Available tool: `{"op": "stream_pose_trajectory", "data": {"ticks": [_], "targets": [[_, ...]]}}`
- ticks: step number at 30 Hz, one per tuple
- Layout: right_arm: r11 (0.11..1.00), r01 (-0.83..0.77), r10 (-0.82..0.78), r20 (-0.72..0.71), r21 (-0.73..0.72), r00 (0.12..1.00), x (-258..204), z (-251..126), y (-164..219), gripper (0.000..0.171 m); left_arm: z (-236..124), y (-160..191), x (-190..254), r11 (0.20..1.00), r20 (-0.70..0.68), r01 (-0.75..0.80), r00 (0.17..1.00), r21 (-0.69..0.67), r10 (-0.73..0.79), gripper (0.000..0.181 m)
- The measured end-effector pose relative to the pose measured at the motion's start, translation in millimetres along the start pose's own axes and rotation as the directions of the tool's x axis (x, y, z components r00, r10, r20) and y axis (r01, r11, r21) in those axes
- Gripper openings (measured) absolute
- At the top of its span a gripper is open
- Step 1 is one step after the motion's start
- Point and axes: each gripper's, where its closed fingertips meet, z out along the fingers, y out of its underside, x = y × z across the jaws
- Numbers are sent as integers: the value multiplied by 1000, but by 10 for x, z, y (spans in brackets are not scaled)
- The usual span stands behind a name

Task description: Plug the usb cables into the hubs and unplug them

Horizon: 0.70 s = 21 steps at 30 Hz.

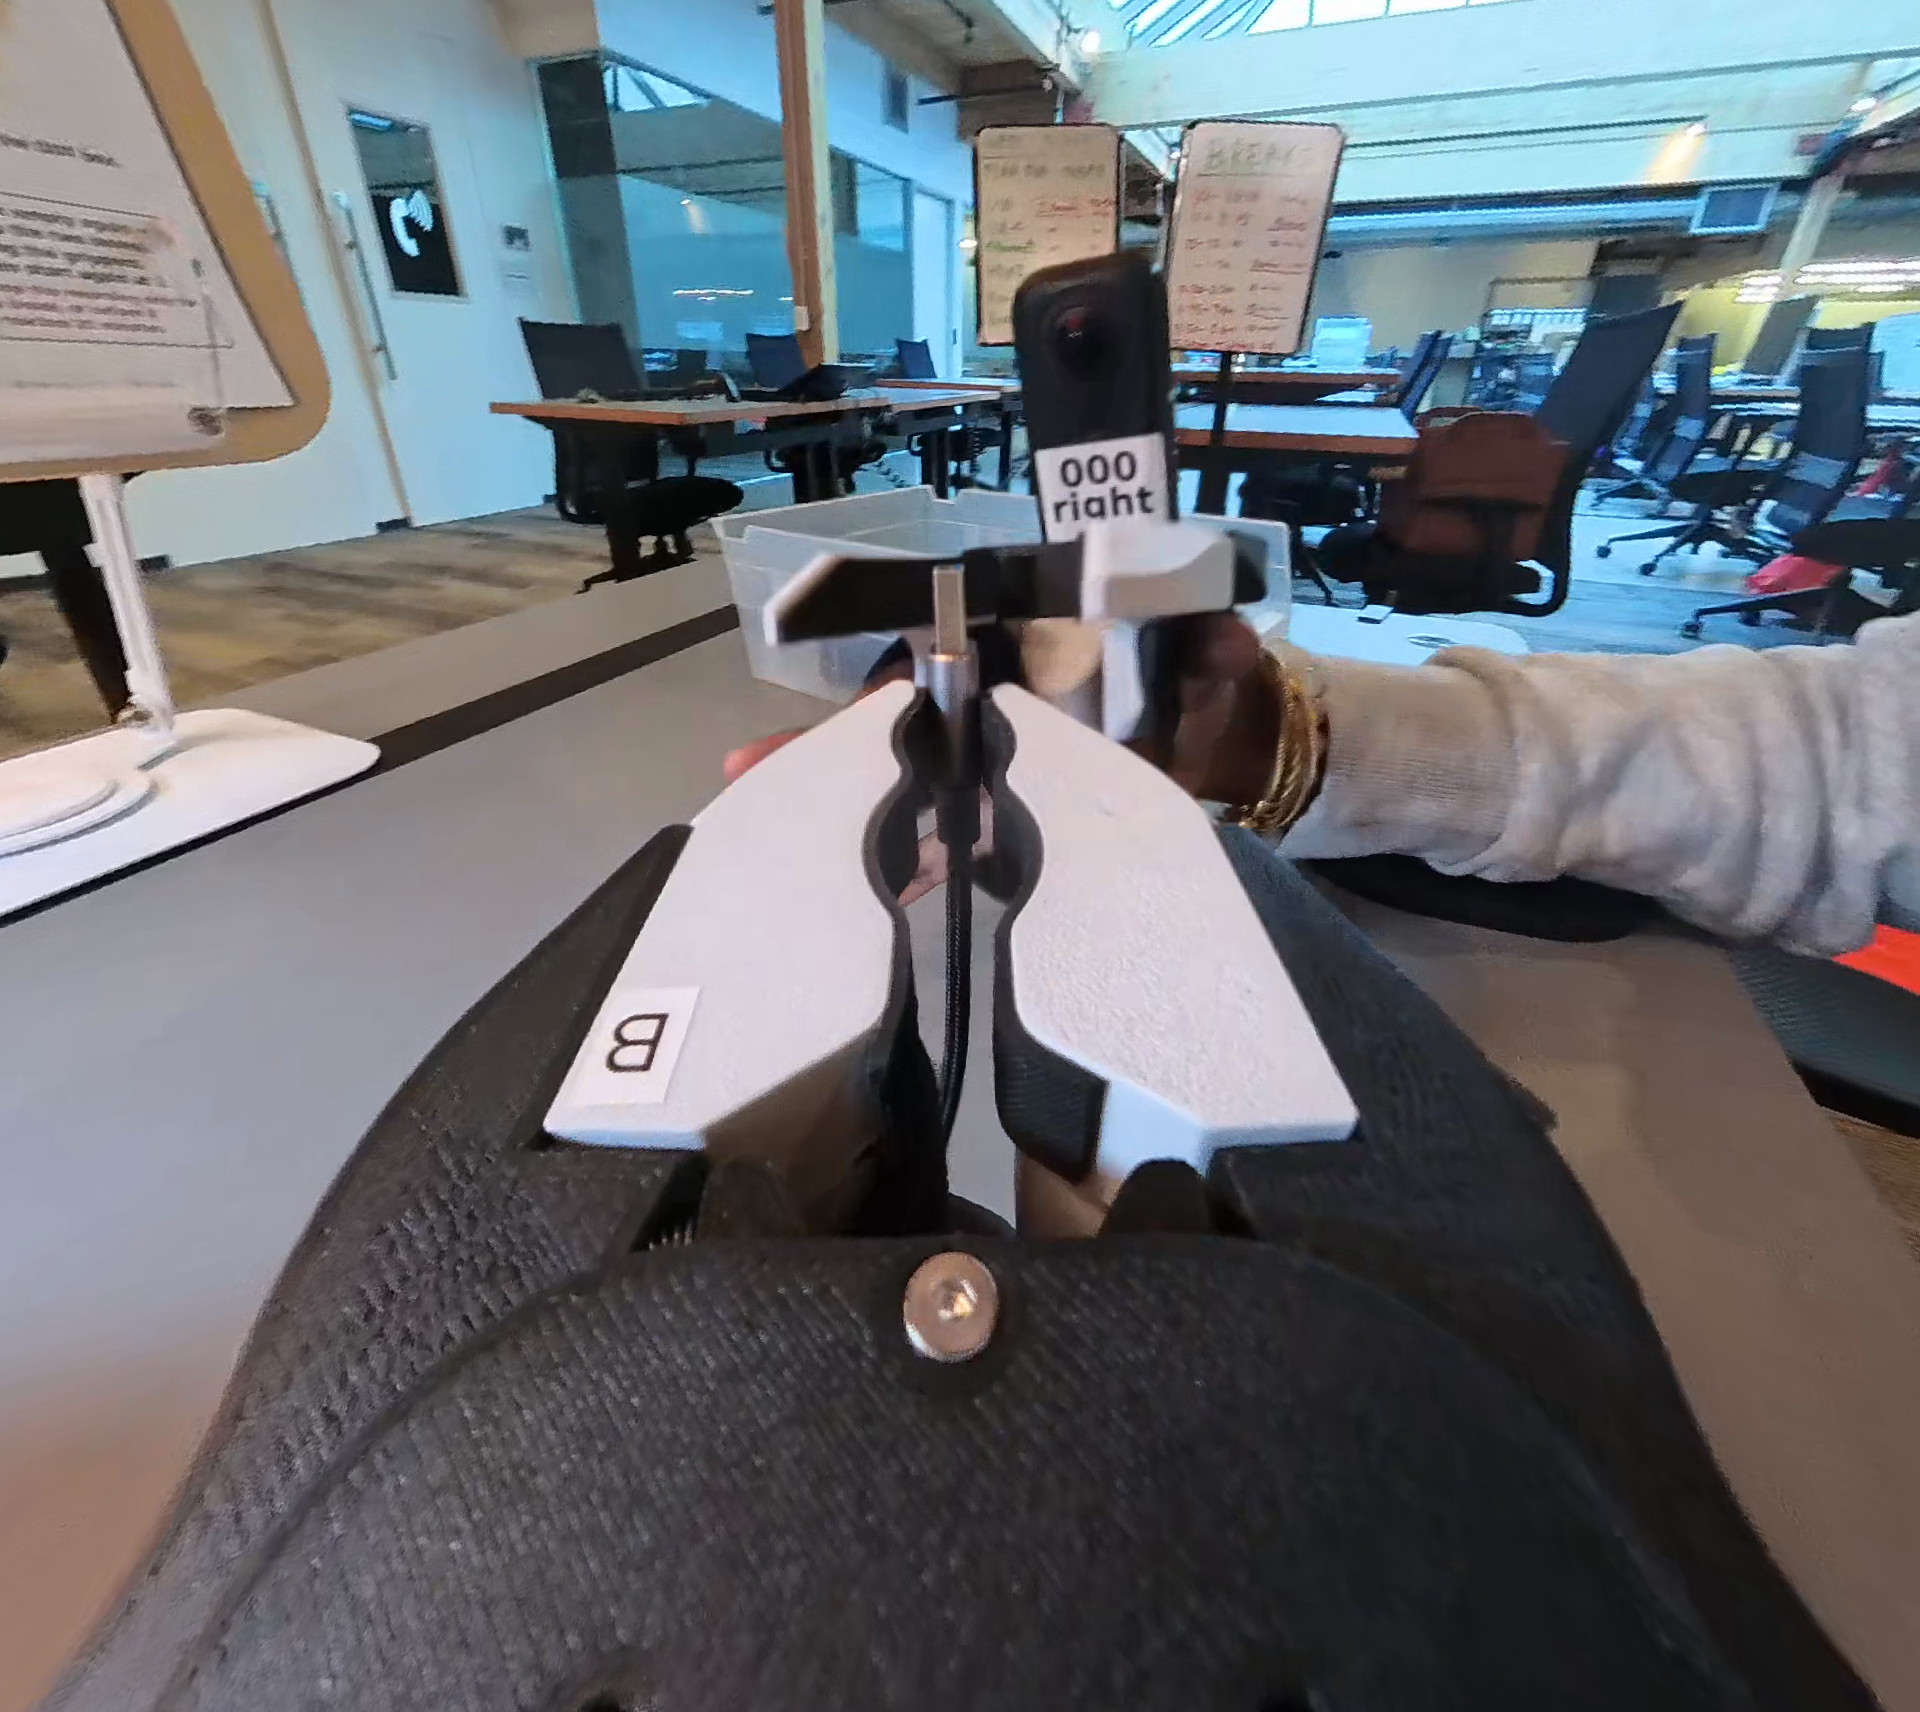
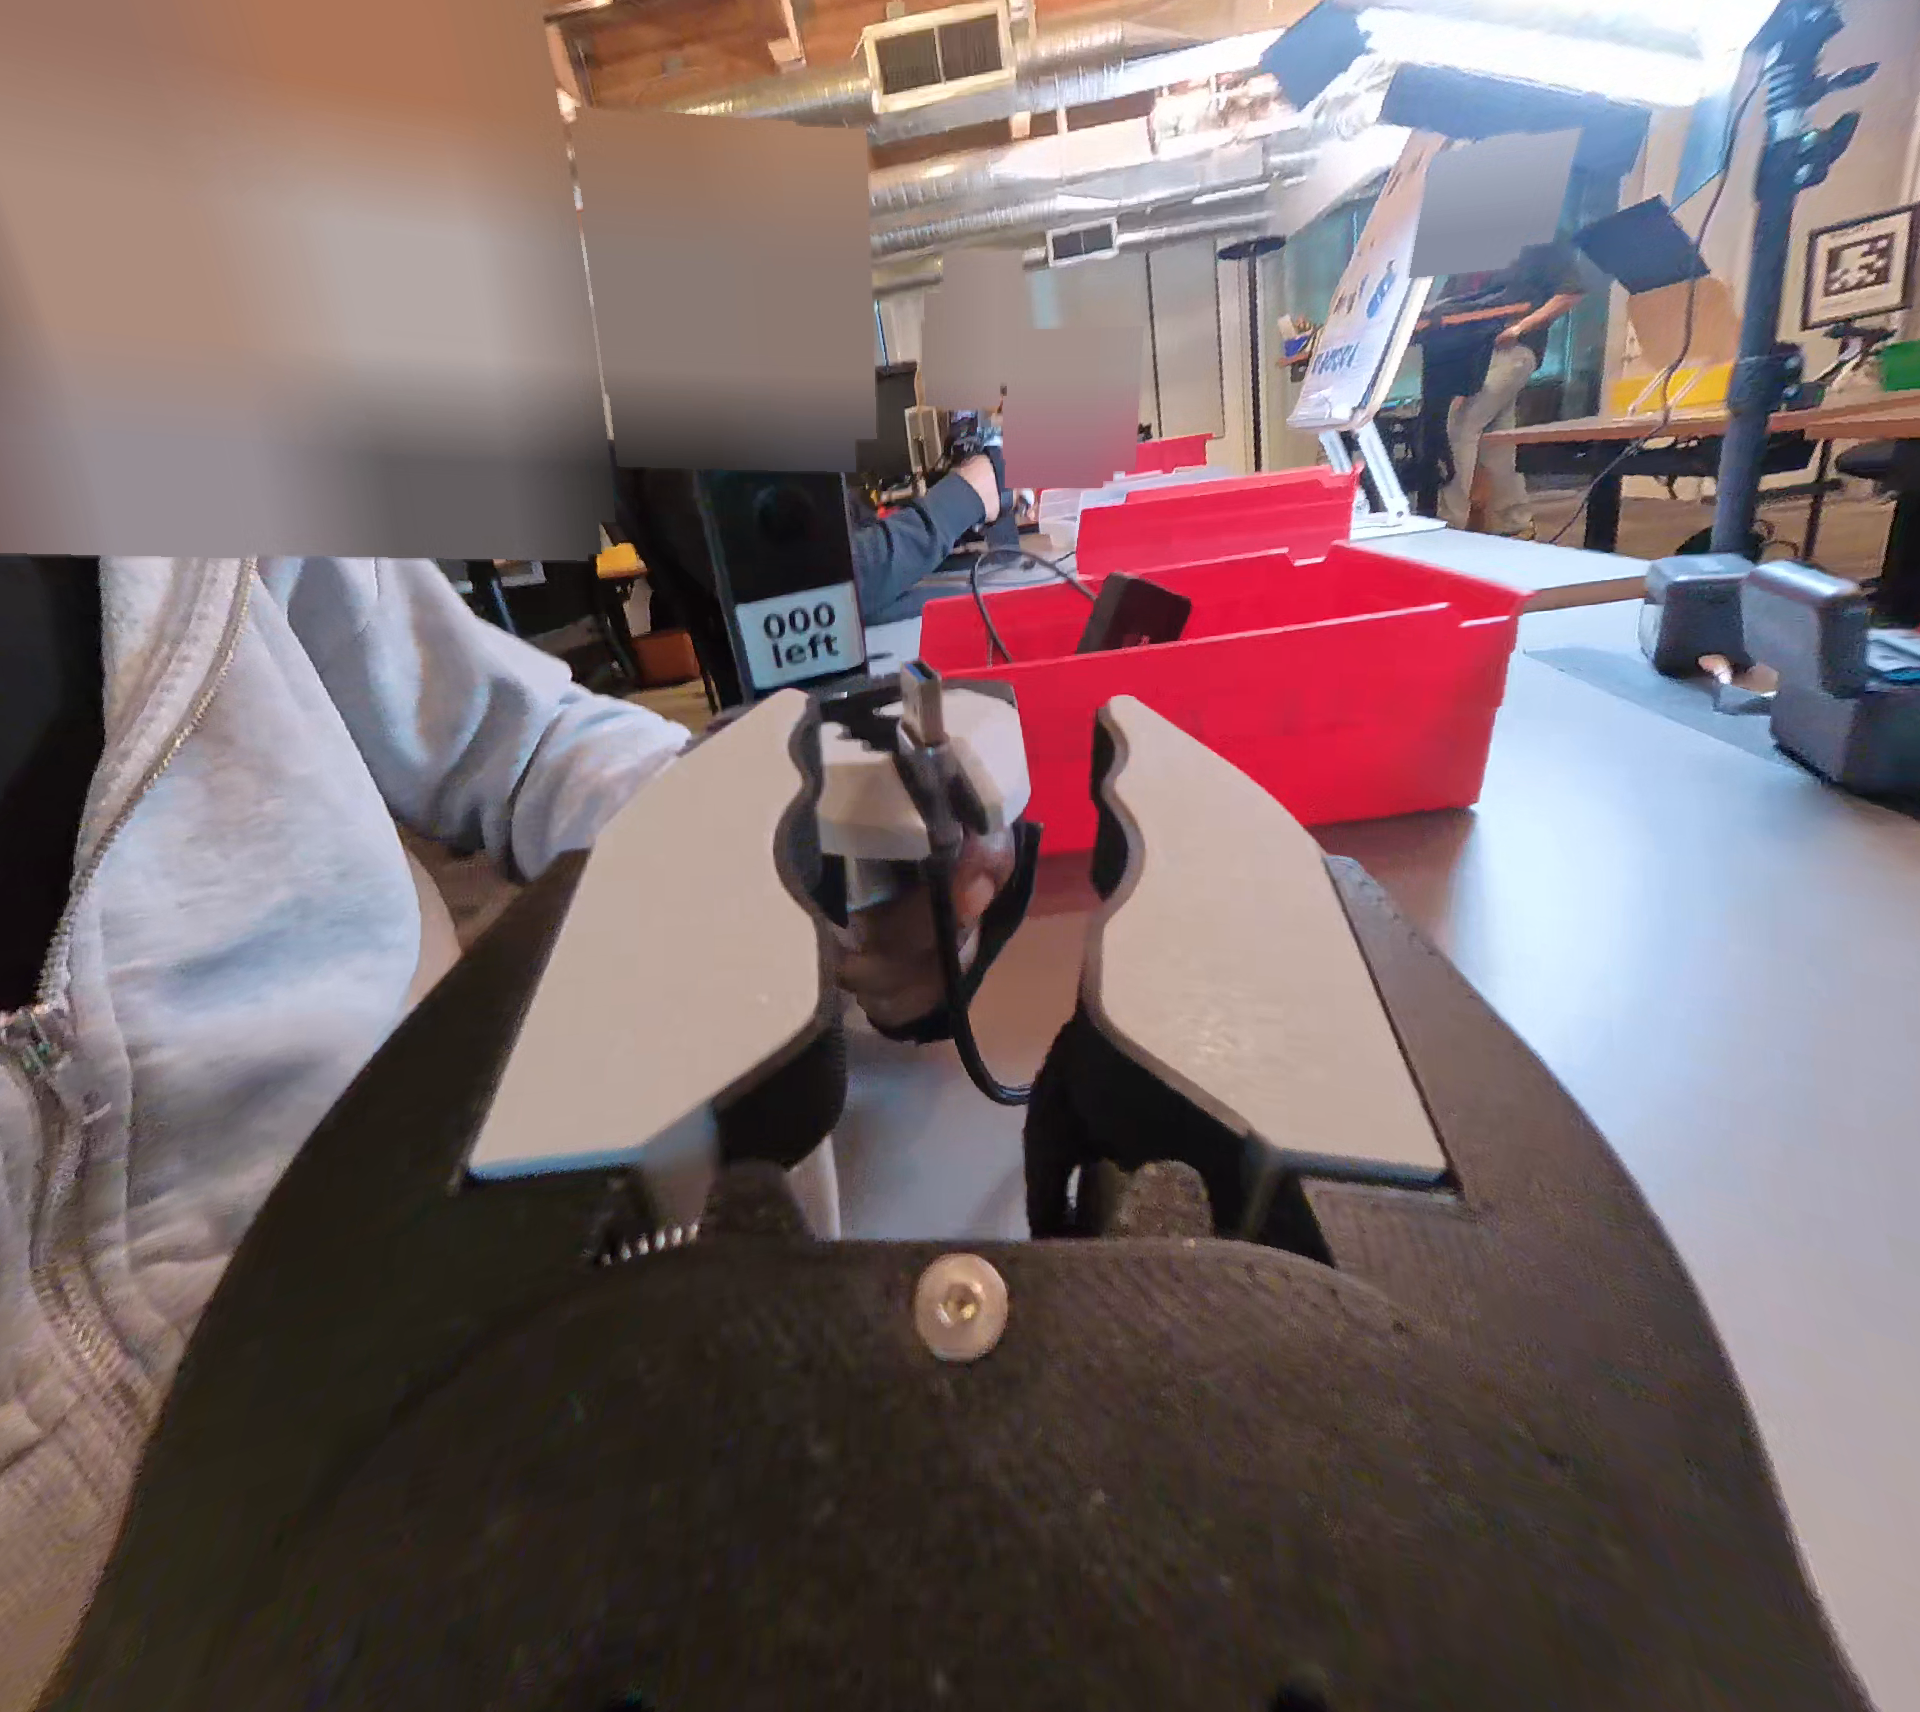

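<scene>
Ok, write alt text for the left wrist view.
The left gripper is shut on a USB cable, plug pointing forward at the right gripper held close ahead, over a grey table in an open office.

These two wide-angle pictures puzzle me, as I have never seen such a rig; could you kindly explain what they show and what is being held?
There is no robot here. A person holds a two-fingered tool in each hand, and each tool carries a camera looking forward along its white fingers. So one picture comes from the left hand-held gripper, the other from the right hand-held gripper, and each also shows the other tool facing it.

The left one is shut on a USB cable: its metal plug sticks out past the fingertips and the dark cord runs back between the fingers. The right one is open and holds nothing.

Both hover over a grey table. On it stand a red bin with a dark device and a cable in it, a pale bin, and a white document stand.
</scene>
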Motion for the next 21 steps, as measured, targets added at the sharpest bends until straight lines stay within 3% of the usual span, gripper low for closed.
{"op": "stream_pose_trajectory", "data": {"ticks": [4,7,9,15,18,21], "targets": [[999,19,-17,45,-42,999,-83,50,104,20,8,21,51,1000,-25,-12,1000,-12,11,9],[997,64,-61,49,-43,997,-107,45,86,14,8,8,83,1000,-38,-23,999,-6,23,9],[996,82,-81,50,-23,995,-134,31,11,8,5,-37,65,998,-14,-45,999,33,45,19],[965,230,-224,-59,122,973,-172,-120,-575,8,-62,-255,-152,983,129,-82,990,162,61,100],[912,366,-340,-157,188,927,-278,-268,-1013,8,-88,-322,-212,977,148,-54,989,206,23,124],[821,532,-464,-301,208,833,-443,-521,-1484,8,-109,-340,-279,975,178,-41,984,217,1,137]]}}
